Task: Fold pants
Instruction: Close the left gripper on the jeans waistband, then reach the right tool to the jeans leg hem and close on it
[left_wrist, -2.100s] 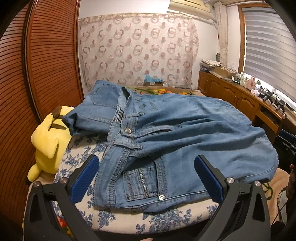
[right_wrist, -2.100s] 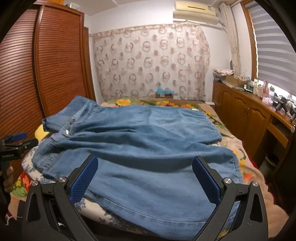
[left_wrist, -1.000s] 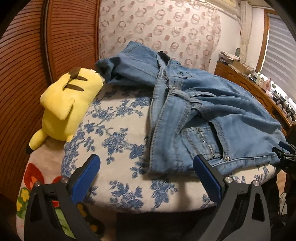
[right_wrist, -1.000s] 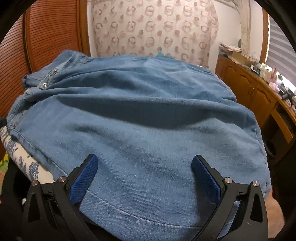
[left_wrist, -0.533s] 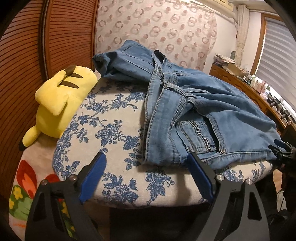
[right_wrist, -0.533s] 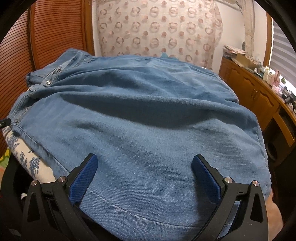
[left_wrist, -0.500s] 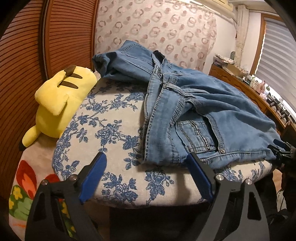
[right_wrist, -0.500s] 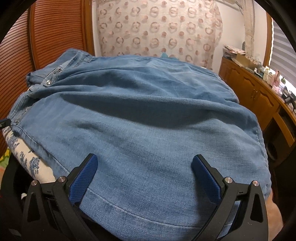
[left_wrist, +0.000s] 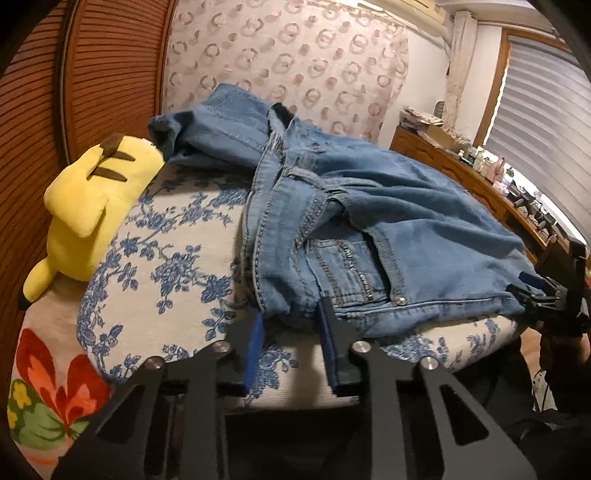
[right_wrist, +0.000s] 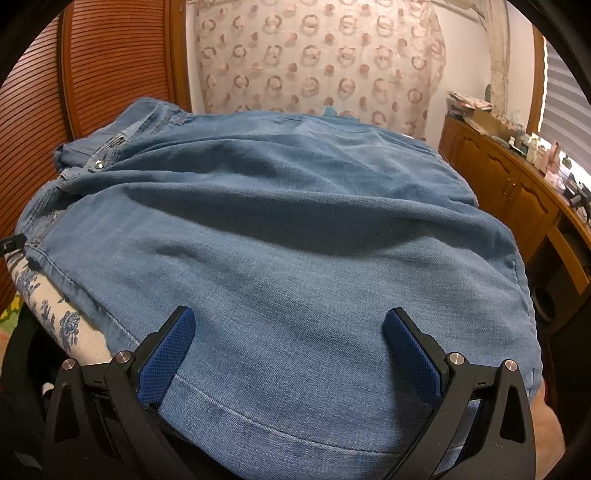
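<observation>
Light blue jeans (left_wrist: 369, 206) lie spread over a blue-flowered bed cover (left_wrist: 166, 266), waistband to the left. In the left wrist view my left gripper (left_wrist: 290, 317) has its jaws narrowed around the near waistband corner (left_wrist: 284, 306), with a gap still between the pads. In the right wrist view the jeans (right_wrist: 280, 229) fill the frame. My right gripper (right_wrist: 288, 332) is open, its blue pads (right_wrist: 166, 350) spread wide over the near leg hem. It also shows in the left wrist view (left_wrist: 543, 295) at the right edge of the jeans.
A yellow plush toy (left_wrist: 92, 199) lies at the bed's left side against a slatted wooden wardrobe (left_wrist: 92, 74). A patterned curtain (left_wrist: 288, 66) hangs behind. A wooden counter (right_wrist: 517, 184) with small items runs along the right wall.
My left gripper has closed from wide open to a narrow gap around the waistband corner and moved in to the jeans. My right gripper stays open and has hardly moved.
</observation>
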